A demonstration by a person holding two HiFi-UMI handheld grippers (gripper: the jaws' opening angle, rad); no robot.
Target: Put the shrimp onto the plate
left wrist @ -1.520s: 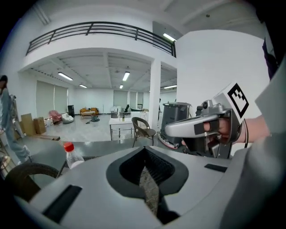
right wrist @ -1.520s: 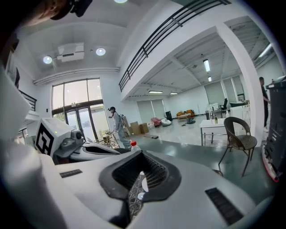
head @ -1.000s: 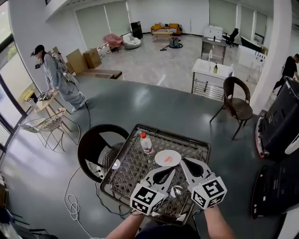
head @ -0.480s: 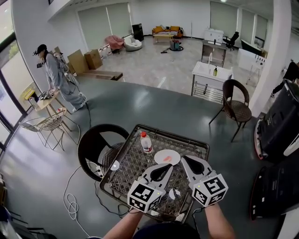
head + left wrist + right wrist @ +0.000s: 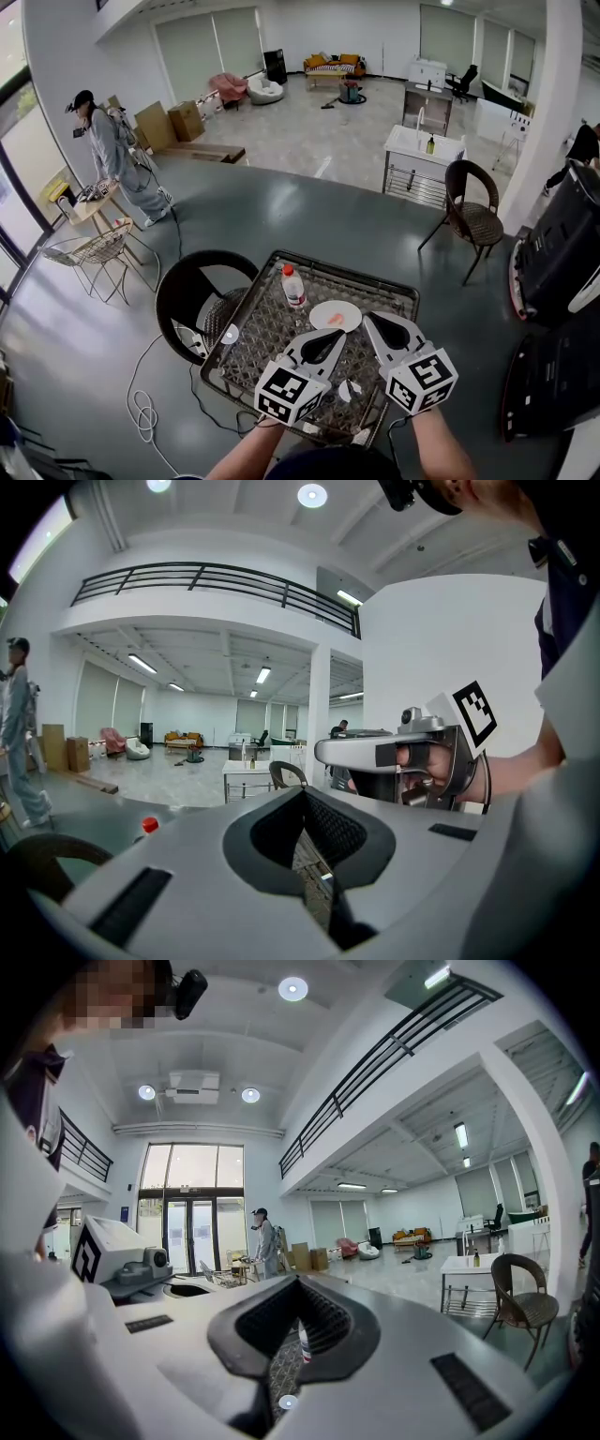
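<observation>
The orange shrimp (image 5: 337,321) lies on the white plate (image 5: 319,310), which sits on the dark table (image 5: 330,263). A red-capped bottle (image 5: 293,286) stands just beside the plate, on its far left. Both grippers hover over the near part of the table, pointing toward the plate. The left gripper (image 5: 340,337) has its jaws closed tip to tip with nothing between them. The right gripper (image 5: 371,322) is likewise closed and empty.

The left gripper (image 5: 338,336) and right gripper (image 5: 369,322) cover the table's (image 5: 349,270) near edge, half hiding small pale things (image 5: 345,390) there. The orange bit (image 5: 337,322) on the plate (image 5: 322,310) is too small to identify.
</observation>
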